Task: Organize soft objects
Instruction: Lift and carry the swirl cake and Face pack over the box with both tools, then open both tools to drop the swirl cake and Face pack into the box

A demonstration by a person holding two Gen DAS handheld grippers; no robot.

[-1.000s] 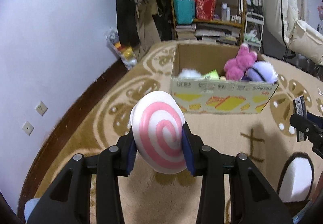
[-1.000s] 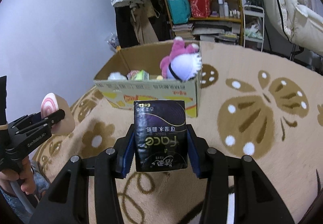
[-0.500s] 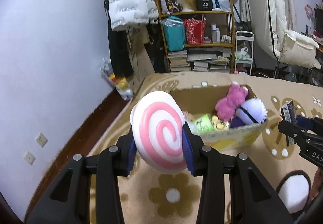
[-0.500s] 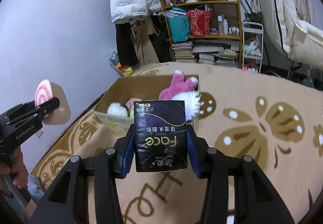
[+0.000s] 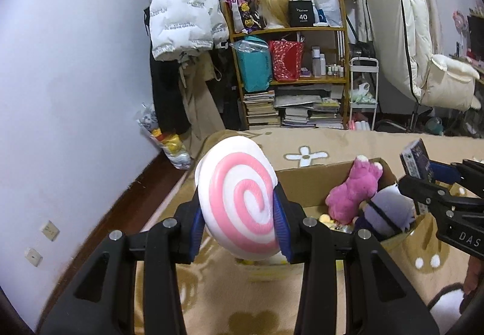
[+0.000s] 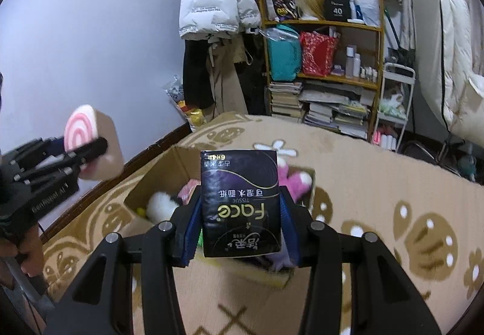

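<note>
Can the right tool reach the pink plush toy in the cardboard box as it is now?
Probably not: the right tool is shut on a black tissue pack, though the pink plush toy lies uncovered in the open cardboard box.

Cardboard box [image 6: 157, 174] contents partly hidden behind tissue pack [image 6: 240, 202]

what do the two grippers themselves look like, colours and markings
Both the left gripper and the right gripper are matte black angular frames with silver screw heads and ribbed blue pads lining the jaws. White lettering is printed on each body's side, only partly readable.
</note>
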